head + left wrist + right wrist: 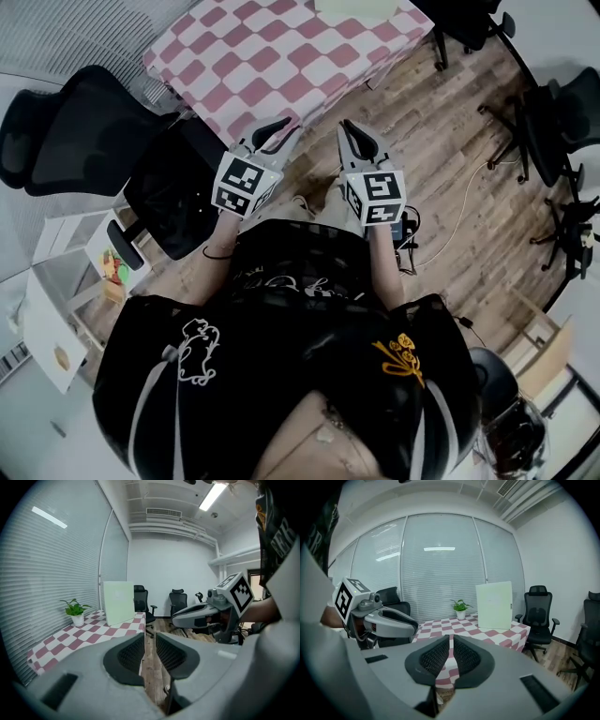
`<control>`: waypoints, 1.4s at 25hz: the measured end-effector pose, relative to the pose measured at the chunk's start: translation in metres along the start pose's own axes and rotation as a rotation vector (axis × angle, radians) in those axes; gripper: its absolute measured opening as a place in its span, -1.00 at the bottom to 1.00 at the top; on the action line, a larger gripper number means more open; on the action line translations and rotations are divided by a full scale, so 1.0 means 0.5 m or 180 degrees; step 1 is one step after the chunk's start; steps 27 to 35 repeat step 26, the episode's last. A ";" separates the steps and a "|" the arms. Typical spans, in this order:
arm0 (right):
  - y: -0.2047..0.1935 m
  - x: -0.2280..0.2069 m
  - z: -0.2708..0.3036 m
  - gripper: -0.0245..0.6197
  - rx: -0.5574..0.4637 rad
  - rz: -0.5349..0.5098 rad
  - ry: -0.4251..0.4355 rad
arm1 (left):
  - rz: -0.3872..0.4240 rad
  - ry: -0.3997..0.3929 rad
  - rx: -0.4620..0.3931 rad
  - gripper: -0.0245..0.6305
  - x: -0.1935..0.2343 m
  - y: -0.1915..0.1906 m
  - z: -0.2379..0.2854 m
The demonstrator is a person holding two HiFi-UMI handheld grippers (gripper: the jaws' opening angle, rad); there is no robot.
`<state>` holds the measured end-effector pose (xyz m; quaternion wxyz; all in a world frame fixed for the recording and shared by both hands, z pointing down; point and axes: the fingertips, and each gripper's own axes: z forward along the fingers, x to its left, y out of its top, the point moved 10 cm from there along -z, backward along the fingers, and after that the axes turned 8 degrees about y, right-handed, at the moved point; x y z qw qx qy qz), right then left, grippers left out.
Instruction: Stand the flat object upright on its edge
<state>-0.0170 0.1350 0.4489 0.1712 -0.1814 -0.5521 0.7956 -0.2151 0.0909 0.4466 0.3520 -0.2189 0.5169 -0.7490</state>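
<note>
A pale green flat board [118,603] stands upright on the far part of the table [70,639], which is covered in a pink and white checked cloth. In the right gripper view the board [494,605] rises near the table's right corner. In the head view only its top [361,9] shows at the upper edge. My left gripper [278,131] and right gripper [354,133] are held side by side in front of the table's near corner, away from the board. Both are shut, with nothing between their jaws.
A small potted plant [460,607] sits on the table by the blinds. Black office chairs stand at my left [75,127] and along the right wall [553,122]. A white shelf unit [66,281] is at lower left. A cable [469,202] lies on the wooden floor.
</note>
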 end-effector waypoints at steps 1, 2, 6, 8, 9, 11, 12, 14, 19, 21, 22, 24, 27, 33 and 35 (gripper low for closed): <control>0.000 0.006 -0.002 -0.82 0.0004 -0.0014 -0.0007 | 0.0006 -0.0004 -0.0016 -0.65 0.000 -0.001 -0.004; -0.001 0.012 -0.004 -0.82 0.0007 -0.0027 -0.0011 | 0.0011 -0.0007 -0.0035 -0.65 0.000 -0.002 -0.008; -0.003 0.031 -0.013 -0.82 0.0020 -0.0066 -0.0008 | 0.0018 -0.0035 -0.0069 -0.65 -0.008 -0.002 -0.021; -0.005 0.038 -0.015 -0.82 0.0039 -0.0089 0.0000 | 0.0021 -0.0054 -0.0079 -0.65 -0.013 -0.004 -0.025; -0.006 0.042 -0.017 -0.82 0.0048 -0.0102 0.0004 | 0.0023 -0.0062 -0.0080 -0.65 -0.015 -0.005 -0.027; -0.008 0.047 -0.019 -0.82 0.0063 -0.0123 0.0007 | 0.0025 -0.0073 -0.0079 -0.65 -0.018 -0.006 -0.029; -0.009 0.048 -0.021 -0.82 0.0069 -0.0130 0.0006 | 0.0026 -0.0075 -0.0081 -0.65 -0.020 -0.007 -0.030; -0.012 0.050 -0.025 -0.82 0.0082 -0.0140 -0.0001 | 0.0025 -0.0079 -0.0080 -0.65 -0.022 -0.009 -0.031; -0.021 0.050 -0.039 -0.82 0.0121 -0.0149 -0.0019 | -0.0001 -0.0091 -0.0077 -0.65 -0.032 -0.013 -0.032; -0.023 0.049 -0.043 -0.82 0.0140 -0.0157 -0.0025 | -0.0010 -0.0097 -0.0066 -0.65 -0.035 -0.015 -0.030; -0.024 0.047 -0.044 -0.82 0.0148 -0.0166 -0.0025 | -0.0015 -0.0096 -0.0067 -0.65 -0.035 -0.015 -0.027; -0.024 0.045 -0.043 -0.82 0.0160 -0.0190 -0.0020 | -0.0024 -0.0091 -0.0077 -0.65 -0.035 -0.014 -0.022; -0.025 0.042 -0.041 -0.82 0.0171 -0.0215 -0.0011 | -0.0032 -0.0084 -0.0087 -0.65 -0.034 -0.014 -0.017; -0.025 0.042 -0.041 -0.82 0.0171 -0.0215 -0.0011 | -0.0032 -0.0084 -0.0087 -0.65 -0.034 -0.014 -0.017; -0.025 0.042 -0.041 -0.82 0.0171 -0.0215 -0.0011 | -0.0032 -0.0084 -0.0087 -0.65 -0.034 -0.014 -0.017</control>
